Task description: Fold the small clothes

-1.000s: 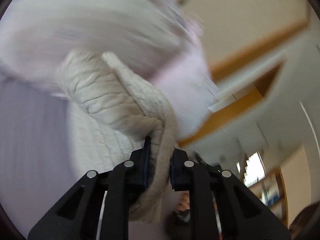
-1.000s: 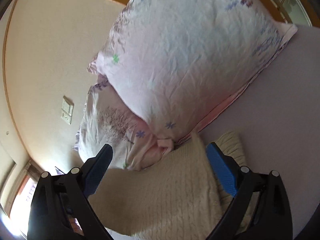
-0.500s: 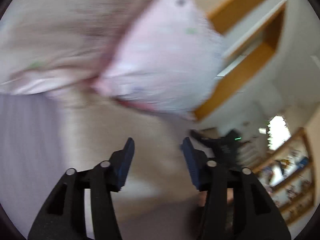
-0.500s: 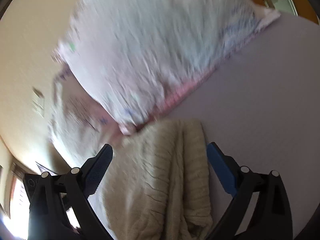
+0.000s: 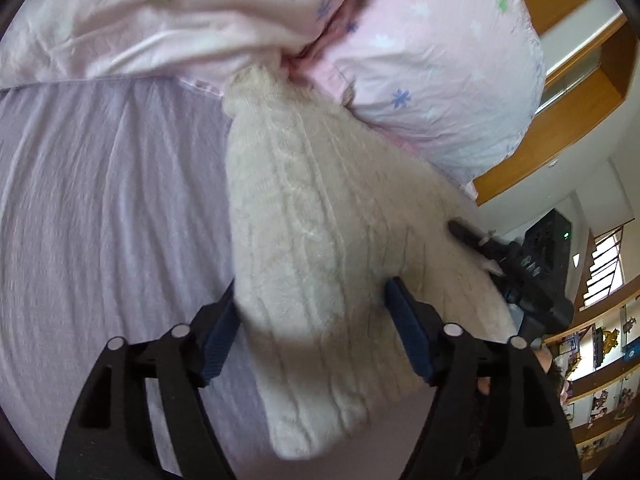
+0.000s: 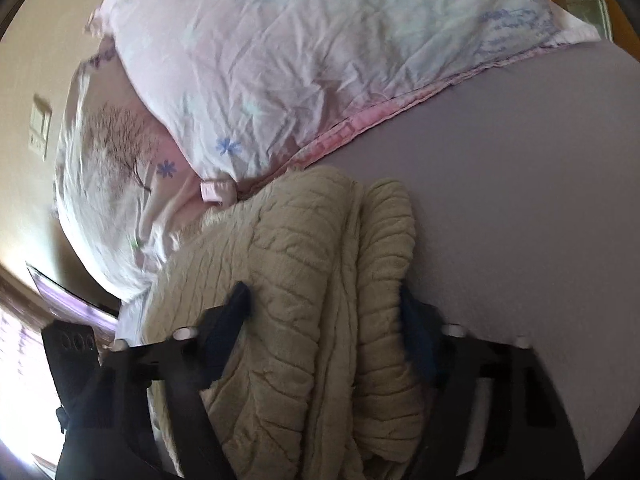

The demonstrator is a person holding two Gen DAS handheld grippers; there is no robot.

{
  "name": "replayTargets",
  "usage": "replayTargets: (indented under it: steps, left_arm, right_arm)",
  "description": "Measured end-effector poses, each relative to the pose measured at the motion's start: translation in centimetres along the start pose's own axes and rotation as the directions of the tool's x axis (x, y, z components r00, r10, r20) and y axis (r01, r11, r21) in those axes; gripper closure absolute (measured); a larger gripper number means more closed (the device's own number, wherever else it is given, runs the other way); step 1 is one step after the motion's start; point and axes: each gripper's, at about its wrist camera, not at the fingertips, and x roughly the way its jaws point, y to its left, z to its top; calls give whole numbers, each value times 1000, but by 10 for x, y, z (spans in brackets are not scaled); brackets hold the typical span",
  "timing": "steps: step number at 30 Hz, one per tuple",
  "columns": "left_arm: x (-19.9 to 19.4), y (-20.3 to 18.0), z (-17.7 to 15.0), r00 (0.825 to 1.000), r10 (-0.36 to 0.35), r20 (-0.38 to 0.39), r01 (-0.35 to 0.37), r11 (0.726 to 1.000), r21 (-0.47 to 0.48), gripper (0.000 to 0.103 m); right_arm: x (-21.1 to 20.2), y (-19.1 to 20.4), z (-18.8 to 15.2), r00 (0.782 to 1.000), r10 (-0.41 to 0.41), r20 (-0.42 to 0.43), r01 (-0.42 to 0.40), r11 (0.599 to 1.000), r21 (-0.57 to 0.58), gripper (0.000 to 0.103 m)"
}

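Note:
A cream cable-knit sweater (image 5: 320,224) lies folded on the lilac bed sheet (image 5: 104,216), its far end against the pillows. My left gripper (image 5: 310,312) is open, its blue-padded jaws straddling the near part of the sweater without pinching it. In the right wrist view the sweater (image 6: 312,280) shows as stacked folded layers, and my right gripper (image 6: 324,304) is open with its jaws on either side of the folds. The other gripper (image 5: 516,264) shows at the sweater's right edge in the left wrist view.
Two pink floral pillows (image 5: 432,64) lie against the sweater's far end, seen also in the right wrist view (image 6: 304,52). A wooden bed frame (image 5: 560,112) and shelves (image 5: 600,360) are at the right. A wall switch (image 6: 40,128) is at the left.
My left gripper let go of the sweater edge it held and opened wide. The sweater dropped flat onto the bed. Both grippers moved down over the folded sweater.

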Motion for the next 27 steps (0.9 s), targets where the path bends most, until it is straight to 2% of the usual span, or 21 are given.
replayTargets:
  steps: [1, 2, 4, 6, 7, 9, 11, 13, 14, 15, 16, 18, 19, 21, 23, 25, 26, 27]
  left_arm:
    - [3, -5, 3, 1000, 8, 3, -8, 1000, 12, 39]
    - [3, -4, 4, 1000, 17, -4, -17, 1000, 17, 44]
    - [-8, 6, 6, 1000, -27, 3, 27, 1000, 5, 66]
    - [-38, 11, 6, 995, -92, 29, 91, 996, 15, 69]
    - [-52, 10, 3, 995, -87, 48, 85, 996, 36, 69]
    - [-90, 9, -10, 990, -43, 131, 28, 993, 111, 69]
    - [-119, 17, -24, 981, 30, 193, -60, 987, 149, 67]
    - [-125, 33, -35, 970, 144, 198, -175, 973, 150, 61]
    - [-124, 41, -40, 966, 174, 190, -201, 970, 137, 60]
    - [-122, 50, -44, 963, 192, 187, -216, 969, 123, 60]
    - [-121, 58, -50, 962, 193, 195, -216, 971, 106, 59]
    - [-128, 63, -55, 961, 155, 229, -180, 979, 94, 55]
    - [-130, 63, -56, 957, 141, 252, -169, 981, 94, 50]
    - [-135, 63, -57, 951, 121, 285, -157, 982, 105, 42]
    - [-135, 62, -59, 949, 109, 297, -151, 981, 123, 37]
    - [-134, 64, -60, 950, 98, 297, -143, 981, 132, 34]
    - [-131, 65, -60, 952, 98, 292, -142, 981, 132, 33]
    - [-132, 65, -62, 953, 99, 287, -142, 981, 132, 33]
  right_arm:
    - [1, -2, -2, 999, 42, -13, -42, 999, 12, 61]
    - [0, -2, -3, 998, 66, -11, -66, 998, 12, 63]
    - [-5, 4, -5, 991, 137, 7, -137, 991, 0, 65]
    - [-10, 14, -9, 965, 262, 7, -262, 965, -23, 66]
    - [-9, 25, -14, 943, 333, -14, -333, 942, -46, 66]
    - [0, 49, -27, 911, 402, -87, -410, 907, -97, 66]
    - [17, 71, -42, 909, 381, -167, -405, 902, -151, 66]
    - [42, 84, -54, 927, 265, -264, -321, 927, -194, 55]
    - [47, 84, -55, 937, 215, -274, -274, 941, -198, 52]
    - [46, 80, -53, 945, 199, -261, -251, 950, -185, 47]
    - [37, 74, -49, 951, 213, -224, -250, 956, -153, 45]
    - [12, 63, -43, 973, 212, -87, -222, 967, -123, 41]
    - [-1, 63, -41, 978, 207, -15, -207, 970, -124, 41]
    - [-4, 70, -42, 974, 228, -14, -227, 965, -134, 41]
    - [8, 81, -48, 974, 217, -62, -224, 962, -158, 42]
    - [29, 95, -56, 982, 143, -123, -166, 964, -209, 85]
    - [38, 102, -63, 988, 88, -130, -119, 961, -250, 85]
    - [39, 107, -62, 993, 59, -103, -86, 958, -274, 87]
